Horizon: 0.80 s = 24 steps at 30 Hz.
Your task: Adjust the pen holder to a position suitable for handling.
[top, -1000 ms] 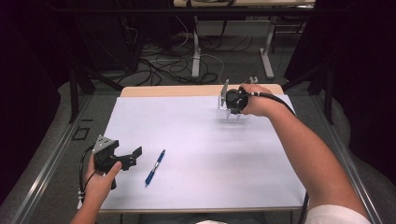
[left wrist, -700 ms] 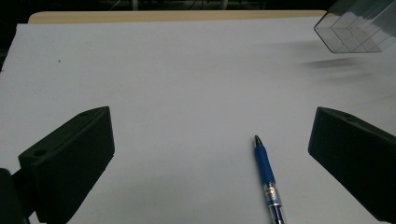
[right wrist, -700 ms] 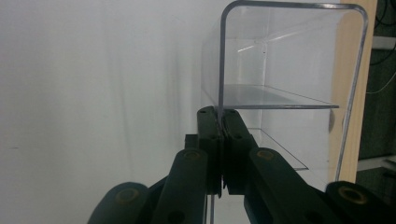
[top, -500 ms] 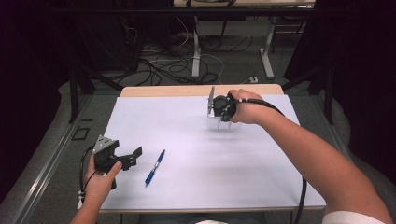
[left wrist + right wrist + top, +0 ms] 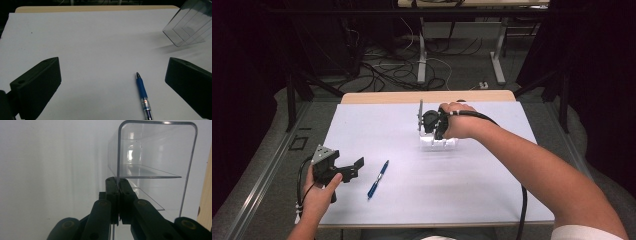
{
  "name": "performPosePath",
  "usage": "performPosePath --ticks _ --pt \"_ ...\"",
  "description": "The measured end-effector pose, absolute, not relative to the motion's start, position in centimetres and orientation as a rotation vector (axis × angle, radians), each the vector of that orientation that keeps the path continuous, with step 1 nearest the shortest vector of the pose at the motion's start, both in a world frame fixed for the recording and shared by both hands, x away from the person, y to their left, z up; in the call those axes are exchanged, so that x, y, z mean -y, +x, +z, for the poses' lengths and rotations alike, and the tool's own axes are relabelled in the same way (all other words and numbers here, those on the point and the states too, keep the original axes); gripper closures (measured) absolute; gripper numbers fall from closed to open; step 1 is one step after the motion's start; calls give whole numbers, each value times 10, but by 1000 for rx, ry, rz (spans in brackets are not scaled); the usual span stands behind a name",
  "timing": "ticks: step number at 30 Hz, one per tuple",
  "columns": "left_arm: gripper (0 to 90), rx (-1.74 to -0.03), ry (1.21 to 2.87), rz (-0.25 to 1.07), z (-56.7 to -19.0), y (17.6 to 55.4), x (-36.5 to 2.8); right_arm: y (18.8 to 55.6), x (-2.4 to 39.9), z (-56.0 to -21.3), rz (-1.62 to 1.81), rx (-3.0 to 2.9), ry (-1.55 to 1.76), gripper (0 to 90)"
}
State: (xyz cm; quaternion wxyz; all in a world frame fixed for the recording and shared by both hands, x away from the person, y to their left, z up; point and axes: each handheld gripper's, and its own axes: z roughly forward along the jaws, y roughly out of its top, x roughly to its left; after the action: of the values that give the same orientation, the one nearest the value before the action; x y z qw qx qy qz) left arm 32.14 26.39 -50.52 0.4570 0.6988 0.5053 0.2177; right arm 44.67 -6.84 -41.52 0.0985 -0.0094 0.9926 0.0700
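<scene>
At far right, right gripper (image 5: 117, 182) clamped on tray (image 5: 150, 152) wall — clear, stiff, likely light, slippery; best held by rim. Near left, left gripper (image 5: 112, 82) wide open beside pen (image 5: 143, 96).

Only two things are interrupting the broad white table sheet (image 5: 492, 190): a blue ballpoint pen (image 5: 377, 179) lying near the front left, and a clear plastic compartmented box (image 5: 438, 143) sitting tilted toward the far middle, well apart.

blue pen (image 5: 377, 179) at 7 o'clock, clear plastic box (image 5: 150, 165), black grippers, white table sheet (image 5: 412, 195), tan wood table edge (image 5: 427, 96) at 12 o'clock.
</scene>
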Motion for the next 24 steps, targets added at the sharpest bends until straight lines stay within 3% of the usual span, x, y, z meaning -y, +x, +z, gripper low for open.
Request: performPosePath --ticks 24 --pt "6 -1242 1716 542 -505 321 -264 446 32 -436 150 -3049 -33 874"
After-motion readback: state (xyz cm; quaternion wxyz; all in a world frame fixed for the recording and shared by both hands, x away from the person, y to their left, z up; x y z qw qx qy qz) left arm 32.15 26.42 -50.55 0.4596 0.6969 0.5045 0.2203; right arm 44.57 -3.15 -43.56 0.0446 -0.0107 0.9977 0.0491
